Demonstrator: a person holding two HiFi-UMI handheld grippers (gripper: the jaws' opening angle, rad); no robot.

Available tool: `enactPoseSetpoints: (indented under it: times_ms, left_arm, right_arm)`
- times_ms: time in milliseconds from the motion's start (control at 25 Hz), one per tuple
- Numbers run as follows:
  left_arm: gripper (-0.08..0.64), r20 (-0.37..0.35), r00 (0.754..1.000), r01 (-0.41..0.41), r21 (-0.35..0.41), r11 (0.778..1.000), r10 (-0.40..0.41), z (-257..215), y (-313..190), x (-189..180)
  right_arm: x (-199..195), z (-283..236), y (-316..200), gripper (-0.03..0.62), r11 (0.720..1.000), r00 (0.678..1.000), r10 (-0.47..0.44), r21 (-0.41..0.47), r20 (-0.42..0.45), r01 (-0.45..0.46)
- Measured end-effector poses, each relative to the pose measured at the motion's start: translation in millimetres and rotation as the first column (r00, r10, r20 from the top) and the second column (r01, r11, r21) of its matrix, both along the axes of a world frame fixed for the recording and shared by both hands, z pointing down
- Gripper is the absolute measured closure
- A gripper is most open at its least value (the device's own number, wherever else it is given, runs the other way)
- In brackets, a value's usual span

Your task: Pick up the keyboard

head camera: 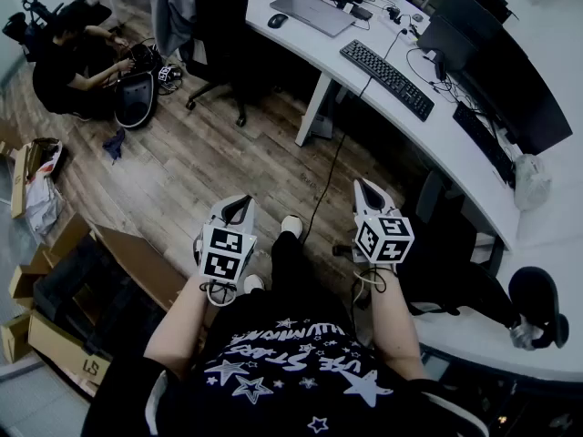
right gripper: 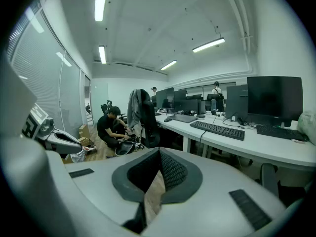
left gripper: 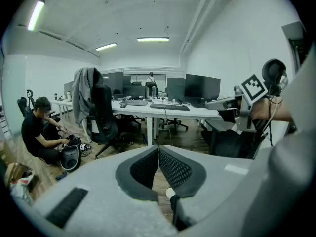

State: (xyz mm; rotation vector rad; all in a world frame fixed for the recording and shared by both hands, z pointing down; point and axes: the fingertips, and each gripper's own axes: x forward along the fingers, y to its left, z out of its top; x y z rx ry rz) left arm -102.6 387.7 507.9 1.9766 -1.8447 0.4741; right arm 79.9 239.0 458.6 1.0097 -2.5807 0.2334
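A black keyboard lies on the long white desk, far ahead of both grippers; it also shows as the keyboard in the right gripper view and as the small distant keyboard in the left gripper view. My left gripper is held over the wooden floor, shut and empty. My right gripper hangs beside it, nearer the desk, also shut with nothing between its tips. In their own views, the left gripper and the right gripper both show their jaw tips meeting.
A laptop, a mouse and monitors share the desk. A black office chair with a grey garment stands by it. A person crouches on the floor at far left. Cardboard boxes lie at left; headphones rest at right.
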Motion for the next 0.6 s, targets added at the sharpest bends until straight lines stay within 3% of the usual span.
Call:
enactPoseSetpoints:
  times_ms: [240, 600]
  left_arm:
    - [0.540, 0.002, 1.000, 0.014, 0.025, 1.000, -0.014, -9.0, -9.9, -7.0]
    - [0.538, -0.015, 1.000, -0.018, 0.025, 1.000, 0.018, -6.7, -23.7, 0.0]
  right_arm:
    - [-9.3, -3.5, -1.8, 0.588, 0.999, 1.000, -0.023, 0.036, -0.002, 0.023]
    - [1.0, 2.4, -15.6, 0.588, 1.000, 0.999, 0.021, 0.007, 0.036, -0.021]
